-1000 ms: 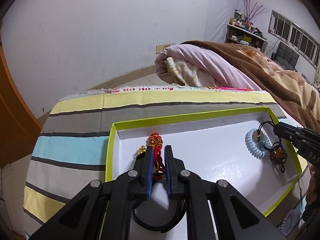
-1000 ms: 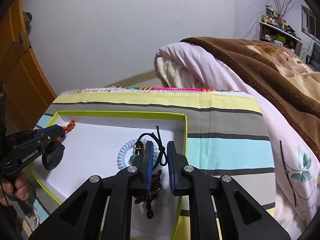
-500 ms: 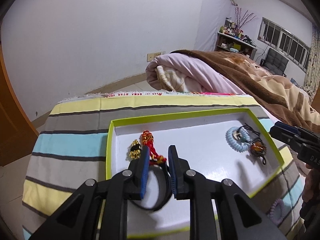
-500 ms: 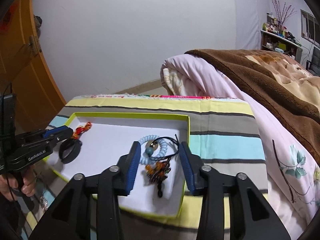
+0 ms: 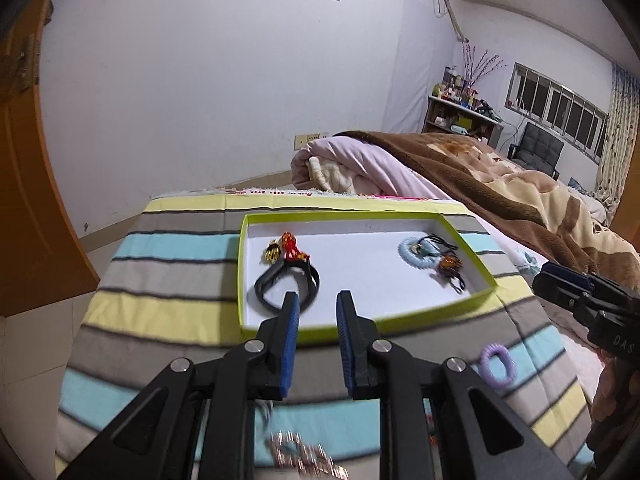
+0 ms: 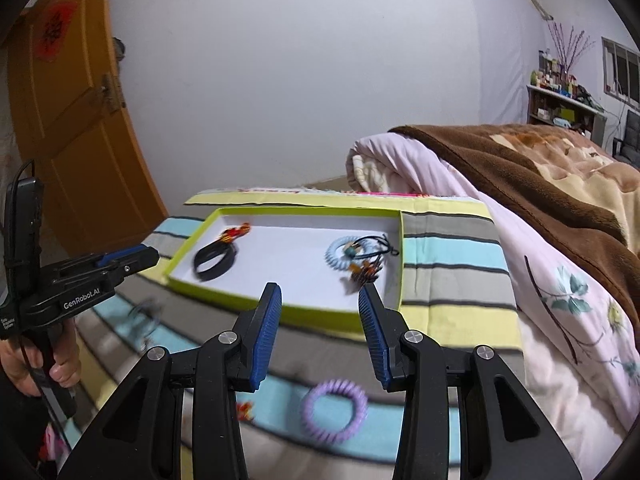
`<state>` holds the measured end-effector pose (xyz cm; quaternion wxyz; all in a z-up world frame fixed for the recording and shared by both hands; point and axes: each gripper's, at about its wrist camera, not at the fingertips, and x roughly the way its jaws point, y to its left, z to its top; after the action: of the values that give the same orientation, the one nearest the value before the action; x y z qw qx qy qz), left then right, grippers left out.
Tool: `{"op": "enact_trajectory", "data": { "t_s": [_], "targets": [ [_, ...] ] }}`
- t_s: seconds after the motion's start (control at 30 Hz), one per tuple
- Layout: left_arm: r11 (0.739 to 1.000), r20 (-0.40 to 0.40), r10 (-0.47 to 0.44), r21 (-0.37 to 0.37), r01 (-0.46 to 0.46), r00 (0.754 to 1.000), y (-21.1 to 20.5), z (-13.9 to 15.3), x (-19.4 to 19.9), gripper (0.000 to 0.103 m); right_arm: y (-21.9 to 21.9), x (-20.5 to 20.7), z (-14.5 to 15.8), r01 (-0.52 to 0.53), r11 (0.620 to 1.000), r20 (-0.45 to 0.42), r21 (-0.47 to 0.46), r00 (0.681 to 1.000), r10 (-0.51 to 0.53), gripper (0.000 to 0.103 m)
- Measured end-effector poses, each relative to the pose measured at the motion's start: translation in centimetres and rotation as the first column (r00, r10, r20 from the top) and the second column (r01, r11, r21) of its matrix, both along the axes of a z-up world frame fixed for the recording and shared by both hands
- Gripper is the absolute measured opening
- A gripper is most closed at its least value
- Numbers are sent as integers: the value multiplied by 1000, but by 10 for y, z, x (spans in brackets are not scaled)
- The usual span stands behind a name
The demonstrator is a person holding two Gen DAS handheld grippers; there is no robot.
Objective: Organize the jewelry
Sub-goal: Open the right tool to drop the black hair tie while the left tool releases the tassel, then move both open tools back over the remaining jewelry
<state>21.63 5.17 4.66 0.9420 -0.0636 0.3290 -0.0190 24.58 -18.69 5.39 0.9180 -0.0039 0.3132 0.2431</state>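
Observation:
A shallow white tray with a lime-green rim [image 5: 241,280] [image 6: 401,256] lies on the striped bedspread. Its left part holds a black bracelet [image 5: 264,292] [image 6: 214,262] and a red-and-gold charm [image 5: 290,250] [image 6: 236,234]. A light blue coil hair tie [image 5: 408,252] [image 6: 338,256] and an amber beaded piece on black cord [image 5: 450,266] [image 6: 366,272] lie in its right part. My left gripper [image 5: 317,300] [image 6: 136,258] hangs open and empty before the tray's near edge. My right gripper [image 6: 320,292] [image 5: 560,284] is open wider, also empty.
A purple coil hair tie [image 5: 496,364] [image 6: 334,410] lies on the bedspread near me, beside a small red piece [image 6: 246,410]. A blurred metal chain [image 5: 304,454] lies at the near edge. A rolled pink quilt and brown blanket [image 6: 520,168] rise at the right. An orange door [image 6: 80,120] stands left.
Both grippers have opened, letting go of the red charm and the beaded cord piece inside the tray. Both have pulled back and up, so they are now in front of the tray.

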Motion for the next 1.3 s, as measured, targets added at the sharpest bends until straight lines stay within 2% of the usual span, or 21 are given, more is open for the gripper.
{"op": "enact_trajectory", "data": {
  "t_s": [0.4,0.67,0.93,1.3],
  "targets": [
    [999,40,32,8,-32,999,-14,-2,-84,20,-10,-79,-9,18,1000,32,-7,999,-18,41],
    [999,40,30,29,-31,999,-16,-12,-119,20,-14,-114,-12,-1,1000,36,4,999,1,41],
    [999,46,29,33,-30,999,-18,-21,-140,20,-11,-127,-19,-28,1000,19,0,999,28,41],
    [998,28,55,11,-56,998,-8,-32,-142,20,-12,-122,-27,-23,1000,-5,1,1000,23,41]
  ]
}}
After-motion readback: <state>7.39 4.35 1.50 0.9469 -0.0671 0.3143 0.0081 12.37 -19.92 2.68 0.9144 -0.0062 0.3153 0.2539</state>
